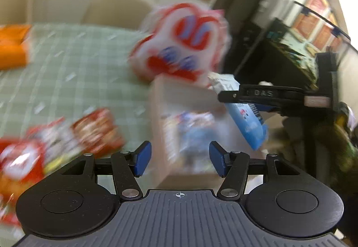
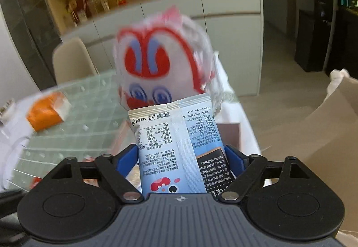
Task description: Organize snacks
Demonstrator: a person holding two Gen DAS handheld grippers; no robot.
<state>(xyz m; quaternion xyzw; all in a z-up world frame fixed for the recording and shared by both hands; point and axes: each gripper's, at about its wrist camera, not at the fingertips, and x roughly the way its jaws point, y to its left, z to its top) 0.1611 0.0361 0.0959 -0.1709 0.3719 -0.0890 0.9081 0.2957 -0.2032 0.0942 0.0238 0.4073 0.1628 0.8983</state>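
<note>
My right gripper (image 2: 181, 159) is shut on a light blue snack packet (image 2: 176, 146), printed back side up; in the left wrist view the same packet (image 1: 248, 121) hangs from the right gripper (image 1: 230, 96) above a beige storage box (image 1: 185, 130) holding blue packets. A big white bag with a red and blue face (image 1: 185, 41) stands behind the box, and it shows in the right wrist view (image 2: 161, 61) too. My left gripper (image 1: 179, 157) is open and empty, in front of the box. Red snack packets (image 1: 67, 135) lie at the left.
An orange packet (image 1: 13, 45) lies on the green checked tablecloth (image 1: 78, 63) at the far left, seen also in the right wrist view (image 2: 47, 112). Beige chairs (image 1: 116, 7) stand behind the table. A cardboard box (image 2: 324, 124) sits on the floor at the right.
</note>
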